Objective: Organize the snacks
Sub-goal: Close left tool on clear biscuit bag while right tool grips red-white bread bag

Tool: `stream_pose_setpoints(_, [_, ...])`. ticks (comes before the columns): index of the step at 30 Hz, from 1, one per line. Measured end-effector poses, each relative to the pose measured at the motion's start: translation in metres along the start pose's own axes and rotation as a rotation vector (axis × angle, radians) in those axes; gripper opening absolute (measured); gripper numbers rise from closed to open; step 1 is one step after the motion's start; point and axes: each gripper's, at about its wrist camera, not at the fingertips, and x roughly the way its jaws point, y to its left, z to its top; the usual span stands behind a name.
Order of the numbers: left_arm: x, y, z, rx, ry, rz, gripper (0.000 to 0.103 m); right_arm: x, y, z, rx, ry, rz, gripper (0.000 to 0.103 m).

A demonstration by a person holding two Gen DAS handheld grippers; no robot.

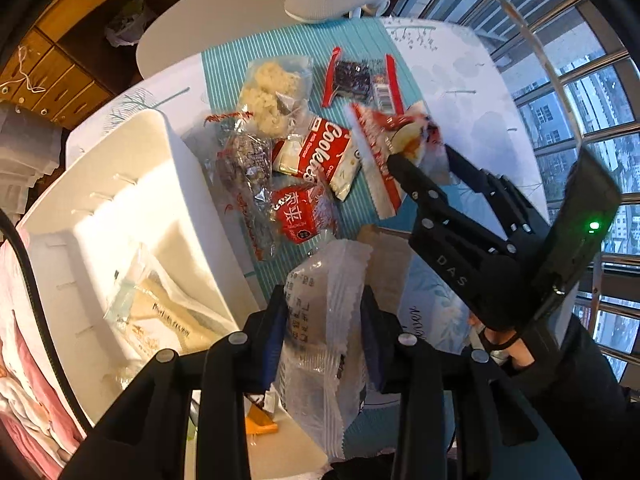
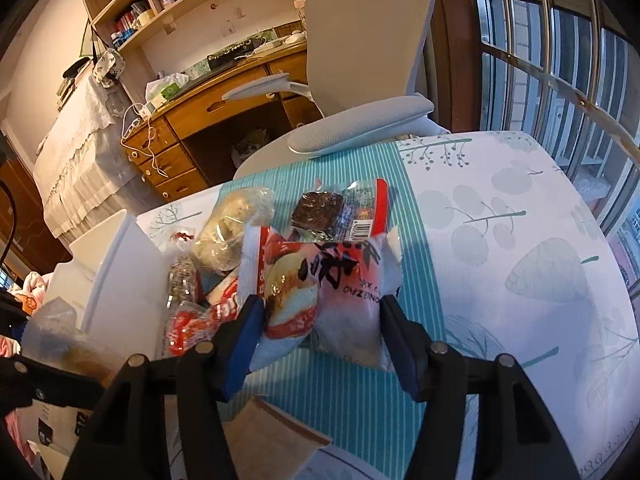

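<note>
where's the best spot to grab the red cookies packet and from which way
Take the red Cookies packet across its short width near the middle, coming straight down from above. It lies flat on the striped mat, so its long edges are the exposed part. One corner lies close to other wrappers, so the middle probably gives the fingers most room.

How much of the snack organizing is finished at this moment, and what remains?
Done: one pale packet already lies in the white bin. In hand: the left gripper is shut on a clear wrapped snack; the right gripper sits around a red and white packet, pads at its sides. Left: the Cookies pack, a red pouch, the puffed snack bag and others wait on the striped mat.
</note>
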Motion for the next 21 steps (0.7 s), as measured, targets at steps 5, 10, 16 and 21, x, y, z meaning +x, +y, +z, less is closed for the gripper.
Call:
stream_pose_setpoints(5, [-0.026,-0.003,-0.011,-0.012,-0.041,-0.012,0.033,-0.011,0.004,-0.001,0.009,0.001,0.020,0.056])
stream_pose_setpoints(10, [-0.055,-0.003,-0.028,-0.021,-0.093,-0.026,0.032,-0.027,0.012,-0.005,-0.001,-0.008,0.049,0.053])
stream_pose_setpoints(16, [-0.083,0.002,-0.049,-0.042,-0.147,-0.029,0.032,-0.049,0.023,-0.007,0.013,-0.023,0.077,0.053])
stream_pose_setpoints(21, [-0.099,0.011,-0.068,-0.067,-0.193,-0.045,0.033,-0.073,0.038,-0.009,0.009,-0.044,0.099,0.052])
